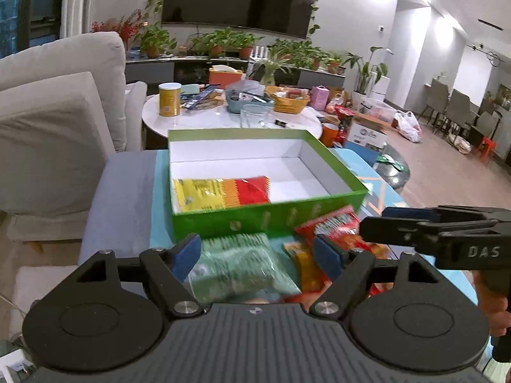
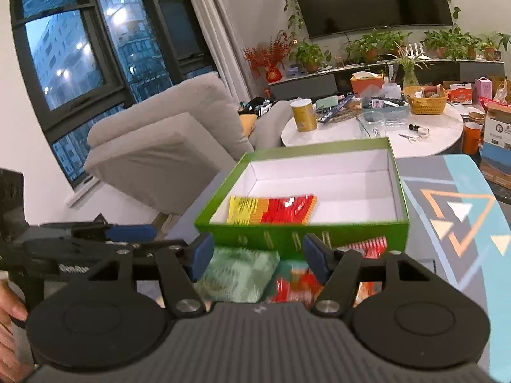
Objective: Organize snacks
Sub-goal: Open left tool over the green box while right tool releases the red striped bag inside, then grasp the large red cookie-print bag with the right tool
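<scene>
A green box (image 1: 268,220) (image 2: 300,233) with a white inside stands open on the patterned table. Yellow, orange and red snack packets (image 1: 223,191) (image 2: 271,209) lie flat in its near left corner. In front of the box lie loose snacks: a pale green packet (image 1: 236,261) (image 2: 238,273) and red packets (image 1: 338,226) (image 2: 297,284). My left gripper (image 1: 258,252) hovers open above the green packet, nothing between its pads. My right gripper (image 2: 257,253) is open too, over the same pile, and shows from the side in the left wrist view (image 1: 396,223).
A grey sofa (image 1: 57,121) (image 2: 159,146) stands to the left. Behind the box, a round white table (image 1: 230,118) (image 2: 377,127) carries a yellow can (image 1: 170,99), a basket and other clutter. Cartons and bags sit on the floor at the right (image 1: 370,127).
</scene>
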